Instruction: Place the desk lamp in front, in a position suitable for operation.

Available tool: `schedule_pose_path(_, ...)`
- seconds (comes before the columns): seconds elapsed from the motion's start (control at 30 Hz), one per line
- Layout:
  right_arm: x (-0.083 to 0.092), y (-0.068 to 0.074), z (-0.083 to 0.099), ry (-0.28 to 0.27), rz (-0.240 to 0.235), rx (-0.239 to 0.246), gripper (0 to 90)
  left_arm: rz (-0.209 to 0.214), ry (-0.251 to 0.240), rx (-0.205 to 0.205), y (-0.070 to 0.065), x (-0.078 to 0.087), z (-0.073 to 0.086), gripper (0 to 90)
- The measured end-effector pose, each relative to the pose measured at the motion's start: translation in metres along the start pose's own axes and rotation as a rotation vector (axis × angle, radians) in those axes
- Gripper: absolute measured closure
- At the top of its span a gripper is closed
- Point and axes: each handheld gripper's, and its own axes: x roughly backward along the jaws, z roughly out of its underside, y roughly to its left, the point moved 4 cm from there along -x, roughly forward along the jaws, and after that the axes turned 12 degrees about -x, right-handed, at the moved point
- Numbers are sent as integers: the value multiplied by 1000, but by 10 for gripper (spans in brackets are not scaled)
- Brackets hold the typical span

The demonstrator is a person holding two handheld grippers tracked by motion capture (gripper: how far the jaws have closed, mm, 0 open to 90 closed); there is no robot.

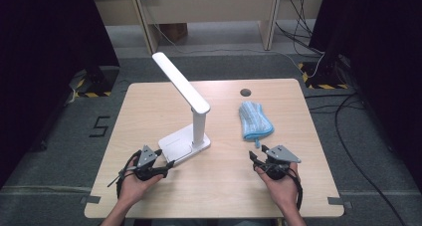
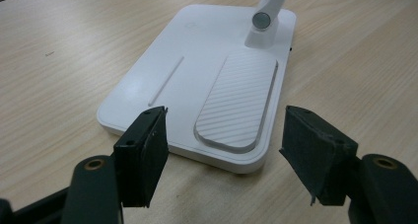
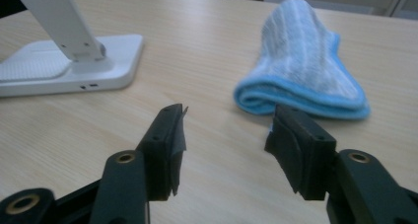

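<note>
A white desk lamp (image 1: pixel 191 111) stands mid-table on a flat white base (image 2: pixel 217 81) with a ribbed pad (image 2: pixel 239 100); its long head slants up to the far left. A folded blue cloth (image 1: pixel 254 119) lies to its right, and it shows close ahead in the right gripper view (image 3: pixel 305 66). My left gripper (image 1: pixel 166 161) (image 2: pixel 226 150) is open just short of the base's near edge, touching nothing. My right gripper (image 1: pixel 258 154) (image 3: pixel 226 140) is open a little short of the cloth's near end, with nothing between its jaws.
The wooden table (image 1: pixel 149 106) has a round cable hole (image 1: pixel 245 92) at the back right. Bare wood lies between the two hands along the front edge. Cables run across the floor (image 1: pixel 343 116) to the right of the table.
</note>
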Motion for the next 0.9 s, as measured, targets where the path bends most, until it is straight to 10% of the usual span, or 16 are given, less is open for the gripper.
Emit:
schedule_pose_path(0.37, -16, 56, -27, -66, -134, 20, 375, -26, 3, 19, 22, -2, -12, 326)
schedule_pose_path(0.6, -27, 104, -53, -162, -236, 93, 280, -56, 30, 117, 70, -19, -17, 422)
schedule_pose_path(0.9, -50, 134, -76, -211, -227, 153, 271, -65, 74, 107, 85, -43, -24, 479)
